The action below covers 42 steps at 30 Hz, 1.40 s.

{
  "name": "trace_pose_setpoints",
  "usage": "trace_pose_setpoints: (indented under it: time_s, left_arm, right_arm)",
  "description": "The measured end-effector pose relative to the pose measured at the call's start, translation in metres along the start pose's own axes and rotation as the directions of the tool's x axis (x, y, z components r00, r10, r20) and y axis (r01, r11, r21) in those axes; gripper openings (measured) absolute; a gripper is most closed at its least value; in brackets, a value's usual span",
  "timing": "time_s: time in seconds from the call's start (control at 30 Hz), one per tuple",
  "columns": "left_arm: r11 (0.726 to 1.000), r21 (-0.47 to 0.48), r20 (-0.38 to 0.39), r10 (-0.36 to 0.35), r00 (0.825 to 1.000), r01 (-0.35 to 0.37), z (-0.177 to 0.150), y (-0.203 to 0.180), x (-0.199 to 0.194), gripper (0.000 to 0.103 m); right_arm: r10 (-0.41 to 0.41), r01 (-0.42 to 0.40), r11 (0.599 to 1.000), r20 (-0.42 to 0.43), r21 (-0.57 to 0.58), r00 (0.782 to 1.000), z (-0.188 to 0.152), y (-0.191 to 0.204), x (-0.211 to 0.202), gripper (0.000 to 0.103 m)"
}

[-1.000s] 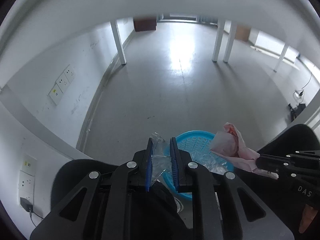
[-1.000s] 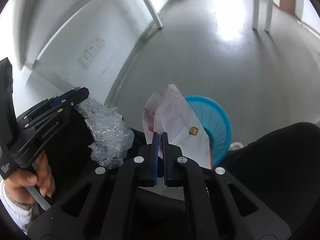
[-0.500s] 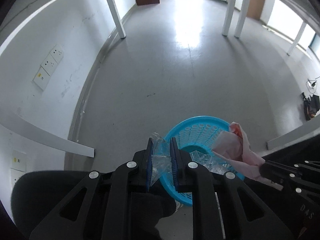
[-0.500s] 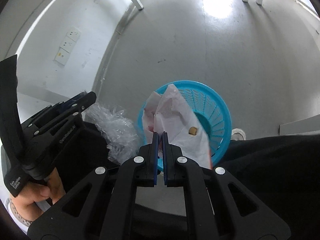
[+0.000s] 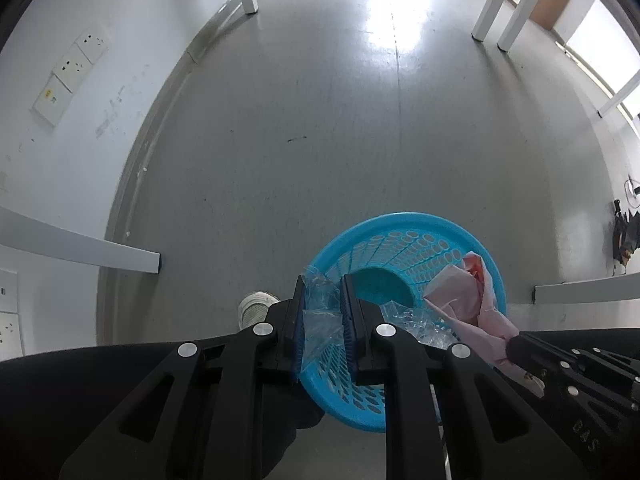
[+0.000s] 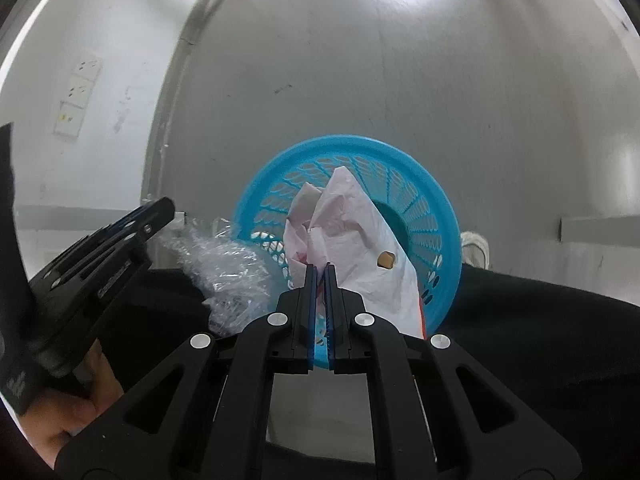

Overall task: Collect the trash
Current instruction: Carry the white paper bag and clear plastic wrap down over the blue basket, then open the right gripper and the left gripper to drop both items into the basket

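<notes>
Both claws are hanging over the blue basket right now, left claw pinching clear plastic wrap and right claw clamping the pink-white paper, so I'm guessing letting go is what's coming up.

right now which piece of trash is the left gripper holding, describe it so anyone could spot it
Find the round blue plastic basket with the perforated wall standing on the grey floor. At its near rim, a crinkled sheet of clear plastic film is pinched in the jaws of the left gripper. It is see-through and glossy, unlike the opaque pale pink crumpled paper wrapper held beside it.
</notes>
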State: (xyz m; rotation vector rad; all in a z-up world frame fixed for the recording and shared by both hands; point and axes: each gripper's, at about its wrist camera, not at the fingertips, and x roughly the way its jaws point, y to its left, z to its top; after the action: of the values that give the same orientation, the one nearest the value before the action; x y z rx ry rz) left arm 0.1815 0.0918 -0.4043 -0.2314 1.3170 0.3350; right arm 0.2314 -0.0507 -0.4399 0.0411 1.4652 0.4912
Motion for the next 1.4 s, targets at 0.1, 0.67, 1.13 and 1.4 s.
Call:
trace_pose_setpoints:
  time_s: [0.1, 0.67, 1.13, 1.4]
  left_arm:
    - [1.000, 0.020, -0.009, -0.001, 1.000, 0.001, -0.002, -0.005, 0.003, 0.015]
    - [0.999, 0.000, 0.023, -0.035, 0.999, 0.035, 0.000, 0.002, -0.007, 0.044]
    - [0.987, -0.053, 0.080, -0.145, 0.986, 0.150, -0.030, 0.024, -0.061, 0.050]
    - [0.985, 0.022, 0.139, -0.175, 0.975, 0.174, -0.058, 0.024, -0.114, 0.057]
  right_arm:
    - [0.007, -0.006, 0.999, -0.016, 0.033, 1.000, 0.002, -0.007, 0.007, 0.003]
    - [0.008, -0.009, 0.999, 0.016, 0.053, 1.000, -0.004, -0.011, -0.006, 0.026]
    - [-0.008, 0.026, 0.994, 0.173, -0.102, 0.985, -0.038, 0.011, -0.074, 0.036]
    - [-0.004, 0.052, 0.984, 0.277, -0.167, 0.961, -0.079, 0.015, -0.123, 0.041]
